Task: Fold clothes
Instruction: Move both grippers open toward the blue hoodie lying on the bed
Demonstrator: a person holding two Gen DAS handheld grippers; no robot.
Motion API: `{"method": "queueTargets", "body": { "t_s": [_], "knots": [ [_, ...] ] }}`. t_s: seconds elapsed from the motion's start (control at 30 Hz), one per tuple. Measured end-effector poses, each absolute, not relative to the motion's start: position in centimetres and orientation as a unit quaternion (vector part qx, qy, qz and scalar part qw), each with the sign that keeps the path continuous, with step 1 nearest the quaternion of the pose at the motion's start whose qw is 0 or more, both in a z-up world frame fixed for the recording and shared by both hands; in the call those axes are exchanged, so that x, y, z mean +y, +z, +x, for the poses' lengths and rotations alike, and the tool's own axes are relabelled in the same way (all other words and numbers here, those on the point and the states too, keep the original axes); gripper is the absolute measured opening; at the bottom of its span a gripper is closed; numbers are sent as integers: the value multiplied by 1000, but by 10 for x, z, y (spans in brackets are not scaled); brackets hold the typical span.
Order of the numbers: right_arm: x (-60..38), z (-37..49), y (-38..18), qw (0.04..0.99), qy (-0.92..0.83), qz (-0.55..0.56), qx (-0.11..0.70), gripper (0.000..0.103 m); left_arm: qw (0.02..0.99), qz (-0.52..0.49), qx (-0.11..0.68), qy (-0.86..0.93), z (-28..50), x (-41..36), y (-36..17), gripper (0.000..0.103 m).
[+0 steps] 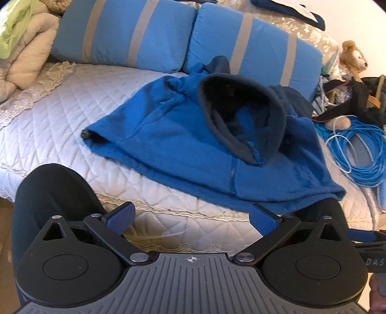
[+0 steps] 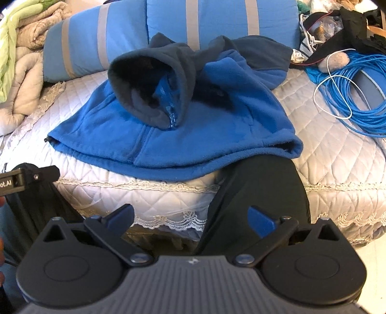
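A blue fleece jacket (image 1: 183,145) (image 2: 193,135) lies bunched on the quilted bed, its hem toward me and hanging slightly over the bed's front edge. Its dark navy collar (image 1: 243,116) (image 2: 149,84) stands up, open like a mouth, with the zip showing inside. My left gripper (image 1: 191,217) is open, held back from the hem over the bed's front edge, nothing between its fingers. My right gripper (image 2: 190,217) is also open and empty, below the hem in front of the mattress side.
Two blue pillows with grey stripes (image 1: 125,36) (image 2: 217,21) lean behind the jacket. A coil of blue cable (image 1: 361,154) (image 2: 354,91) lies on the bed at right. Beige bedding (image 1: 26,55) is piled at left. A person's black-clad legs (image 1: 55,193) (image 2: 260,193) press against the bed.
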State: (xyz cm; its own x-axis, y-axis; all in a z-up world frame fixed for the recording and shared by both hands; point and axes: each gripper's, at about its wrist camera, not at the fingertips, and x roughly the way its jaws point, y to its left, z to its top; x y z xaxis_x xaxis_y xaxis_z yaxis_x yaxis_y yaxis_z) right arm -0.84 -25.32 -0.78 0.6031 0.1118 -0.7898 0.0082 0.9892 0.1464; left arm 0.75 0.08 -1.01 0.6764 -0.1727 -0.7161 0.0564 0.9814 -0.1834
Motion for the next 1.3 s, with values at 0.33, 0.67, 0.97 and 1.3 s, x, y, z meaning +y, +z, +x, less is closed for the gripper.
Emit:
{"method": "queueTargets", "body": {
  "t_s": [0.33, 0.67, 0.97, 1.3],
  "knots": [
    [-262, -8, -8, 890, 30, 90, 446, 103, 913, -57, 395, -86, 5, -11, -7, 103],
    [-269, -6, -10, 887, 29, 103, 449, 103, 907, -72, 393, -134, 4, -16, -7, 102],
    [-292, 2, -8, 885, -10, 116, 450, 103, 905, -72, 394, -147, 5, -22, -9, 102],
    [-287, 8, -8, 893, 2, 95, 439, 103, 908, -60, 391, -137, 21, -14, -6, 98]
  ]
}}
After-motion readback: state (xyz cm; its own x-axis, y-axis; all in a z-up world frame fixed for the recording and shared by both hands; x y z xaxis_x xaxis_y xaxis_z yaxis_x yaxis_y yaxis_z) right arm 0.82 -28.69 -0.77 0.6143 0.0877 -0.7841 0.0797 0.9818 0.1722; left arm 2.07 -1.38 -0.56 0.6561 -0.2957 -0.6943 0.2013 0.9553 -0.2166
